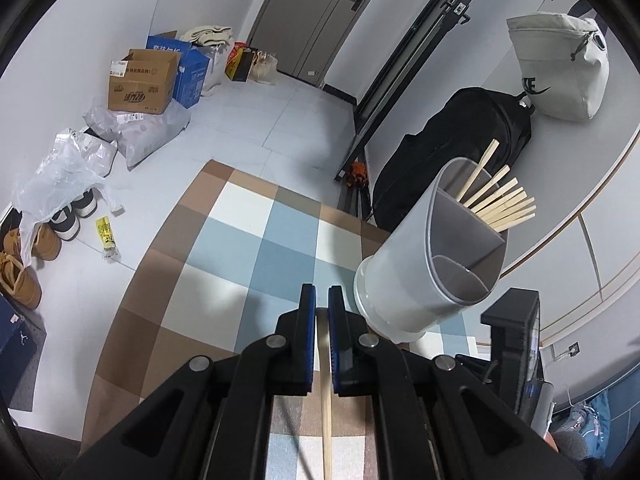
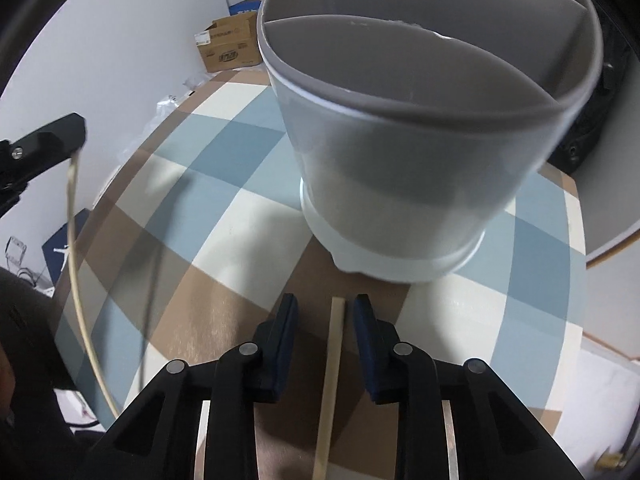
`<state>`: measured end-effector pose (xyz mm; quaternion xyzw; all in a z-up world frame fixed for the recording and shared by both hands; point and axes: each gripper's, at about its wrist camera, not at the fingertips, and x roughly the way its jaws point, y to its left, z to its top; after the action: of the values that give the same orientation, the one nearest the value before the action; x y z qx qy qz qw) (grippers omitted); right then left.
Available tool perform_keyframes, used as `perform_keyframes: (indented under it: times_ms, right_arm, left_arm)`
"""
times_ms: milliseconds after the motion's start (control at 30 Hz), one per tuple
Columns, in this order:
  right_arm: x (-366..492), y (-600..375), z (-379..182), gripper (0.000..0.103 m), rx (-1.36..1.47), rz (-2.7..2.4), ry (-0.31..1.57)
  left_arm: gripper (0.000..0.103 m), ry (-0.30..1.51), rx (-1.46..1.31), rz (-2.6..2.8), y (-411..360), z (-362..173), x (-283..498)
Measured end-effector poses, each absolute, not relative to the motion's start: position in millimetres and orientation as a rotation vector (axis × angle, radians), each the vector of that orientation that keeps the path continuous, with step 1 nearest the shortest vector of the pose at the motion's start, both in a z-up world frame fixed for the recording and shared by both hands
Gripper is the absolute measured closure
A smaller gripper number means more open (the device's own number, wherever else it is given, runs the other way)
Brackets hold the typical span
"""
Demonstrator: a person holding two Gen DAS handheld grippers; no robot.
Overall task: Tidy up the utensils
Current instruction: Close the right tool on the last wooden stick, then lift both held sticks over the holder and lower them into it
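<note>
Fingers [image 1: 308, 312] of the left gripper [image 1: 322, 300] nearly closed, pinching one wooden chopstick [image 1: 326, 400] that runs back from the narrow gap toward 6 o'clock. Seen also in the right wrist view at 9 o'clock: left gripper [image 2: 82, 140] raised above the bench [image 2: 224, 208], the same chopstick [image 2: 74, 240] hanging from its tip and curving down toward 7 o'clock.

Fingers [image 2: 286, 320] of the right gripper [image 2: 325, 308] parted by a moderate gap, closed on nothing; a second chopstick [image 2: 332, 368] lying between them on the checked cloth, touching neither pad so far as can be told, its blunt end pointing to 12 o'clock.

Grey utensil holder [image 1: 432, 264] standing on the bench at 3 o'clock of the left fingertips, close beside them, divided inside into compartments. Bundle of chopsticks [image 1: 504, 204] fanned out of its far compartment, toward 1 o'clock. In the right wrist view, holder [image 2: 420, 152] filling the frame from 12 to 2 o'clock, just beyond the fingertips; nearest compartment showing only bare grey walls, its floor hidden.

Black backpack [image 1: 452, 148] behind the holder at 1 o'clock, pale grey bag [image 1: 560, 68] above it. Cardboard box [image 1: 142, 84] and shoes [image 1: 24, 256] on the floor from 9 to 11 o'clock.
</note>
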<state>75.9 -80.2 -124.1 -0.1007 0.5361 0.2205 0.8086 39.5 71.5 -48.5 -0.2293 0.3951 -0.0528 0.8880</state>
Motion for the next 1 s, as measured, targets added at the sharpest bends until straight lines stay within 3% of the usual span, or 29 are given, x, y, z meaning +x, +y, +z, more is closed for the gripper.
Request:
perform_keyframes:
  times_ms: [133, 400, 800, 1000]
  right_arm:
    - [71.7, -83.3, -124.2, 0.097, -0.23, 0.446, 1.146]
    - [59.3, -92.5, -106.4, 0.097, -0.204, 0.472, 1.075]
    - [21.3, -147.3, 13.4, 0.097, -0.002, 0.533, 0.732]
    - [37.9, -132.6, 40.7, 0.098, 0.07, 0.545, 0.647]
  left_arm:
    - [0.101, 0.816, -0.477, -0.111, 71.9, -48.2, 39.2]
    - [0.101, 0.782, -0.455, -0.12, 67.2, -37.4, 38.3]
    - [0.101, 0.636, -0.408, -0.249, 47.4, 24.1, 39.4]
    - [0.101, 0.593, -0.323, -0.293, 32.6, 45.8, 38.6]
